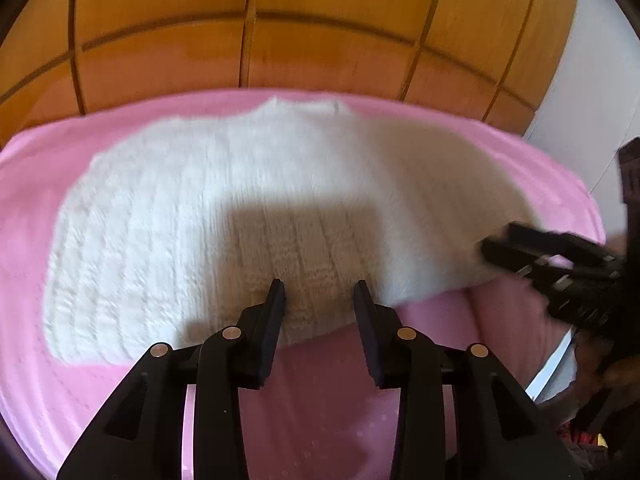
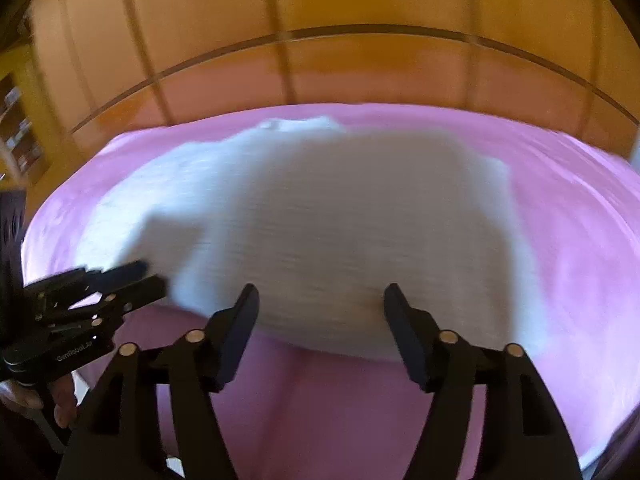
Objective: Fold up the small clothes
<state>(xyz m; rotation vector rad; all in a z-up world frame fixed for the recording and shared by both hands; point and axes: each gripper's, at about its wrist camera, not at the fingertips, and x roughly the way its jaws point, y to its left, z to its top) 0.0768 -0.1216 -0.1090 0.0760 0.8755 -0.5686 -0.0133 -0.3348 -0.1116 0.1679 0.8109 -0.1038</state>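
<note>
A white knitted sweater [image 1: 240, 184] lies flat on a pink bed sheet [image 1: 320, 408], its neck at the far side. My left gripper [image 1: 319, 288] is open just over the sweater's near hem, with no cloth pinched between its fingers. In the right wrist view the same sweater [image 2: 340, 208] fills the middle, blurred, and my right gripper [image 2: 322, 294] stands open wider above the near hem on the right part. The right gripper [image 1: 500, 242] also shows at the sweater's right edge, and the left gripper [image 2: 140, 276] at its left edge.
Wooden panelling [image 1: 320, 40] rises behind the bed's far edge. A white wall [image 1: 580, 80] stands at the right, and a shelf with small items [image 2: 16, 132] at the far left. A hand [image 2: 60, 398] holds the left gripper. Pink sheet [image 2: 580, 240] surrounds the sweater.
</note>
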